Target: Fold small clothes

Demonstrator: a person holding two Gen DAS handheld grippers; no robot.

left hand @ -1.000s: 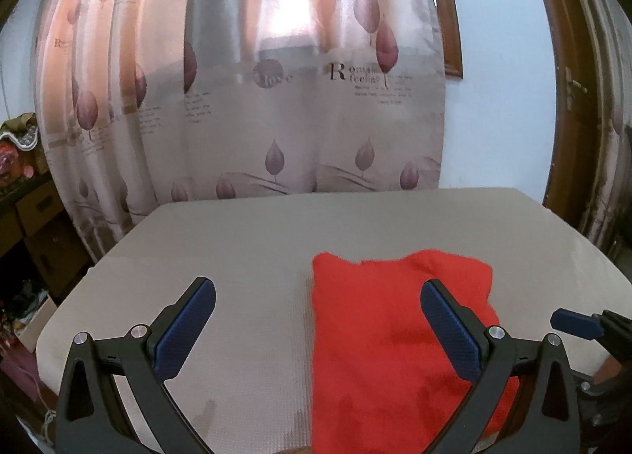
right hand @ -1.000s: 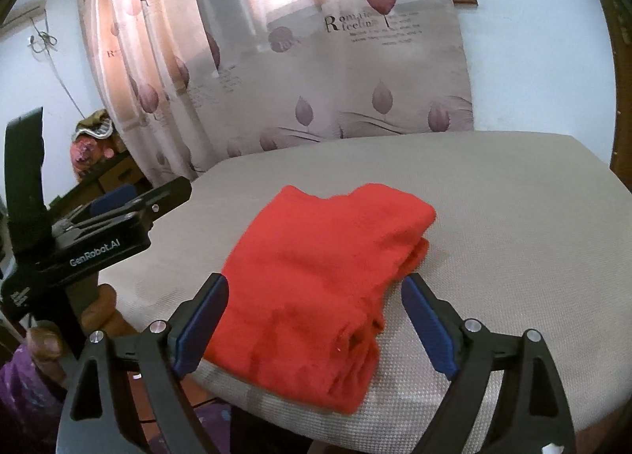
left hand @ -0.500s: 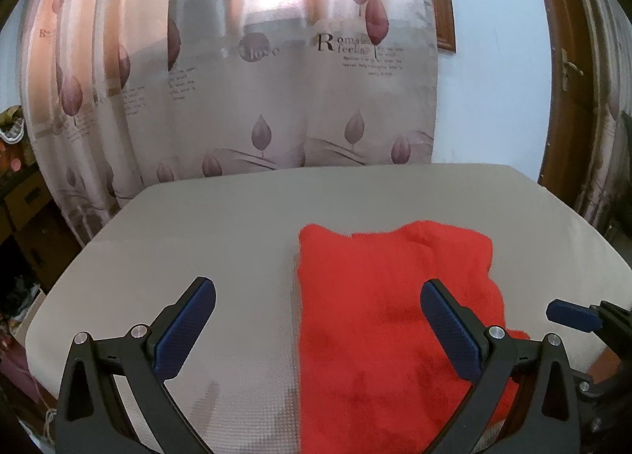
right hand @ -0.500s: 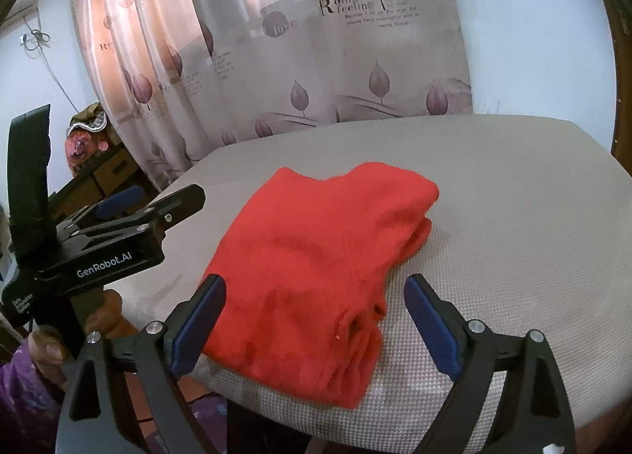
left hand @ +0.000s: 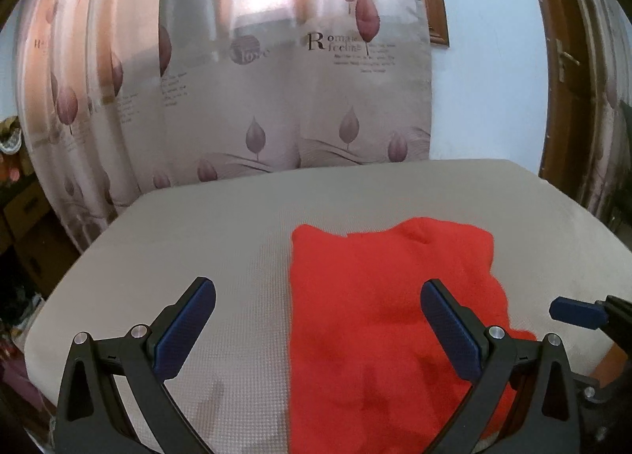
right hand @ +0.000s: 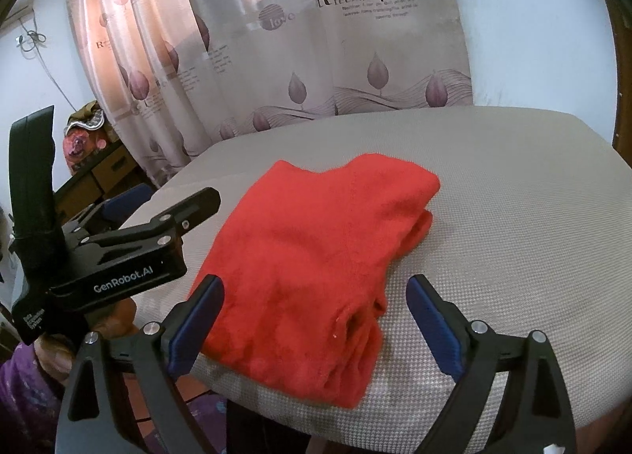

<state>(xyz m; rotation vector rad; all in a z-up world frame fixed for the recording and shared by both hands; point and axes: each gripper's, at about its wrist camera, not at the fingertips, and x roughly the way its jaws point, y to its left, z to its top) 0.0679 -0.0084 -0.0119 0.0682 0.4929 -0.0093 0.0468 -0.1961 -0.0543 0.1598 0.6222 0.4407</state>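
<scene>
A folded red garment (left hand: 391, 316) lies on the grey table (left hand: 205, 241), near its front edge; it also shows in the right wrist view (right hand: 316, 256). My left gripper (left hand: 316, 319) is open and empty, hovering over the garment's left edge. My right gripper (right hand: 314, 321) is open and empty, above the garment's near end. The left gripper's body (right hand: 118, 256) shows at the left of the right wrist view, and a blue tip of the right gripper (left hand: 576, 312) shows at the right of the left wrist view.
A leaf-patterned curtain (left hand: 284, 79) hangs behind the table (right hand: 513, 217). A wooden door frame (left hand: 561, 71) stands at the right. Shelves with clutter (right hand: 91, 162) stand at the left beyond the table edge.
Both grippers have risen and drawn slightly back; the garment sits lower in both views. The garment itself has not moved. Both grippers stay open.
</scene>
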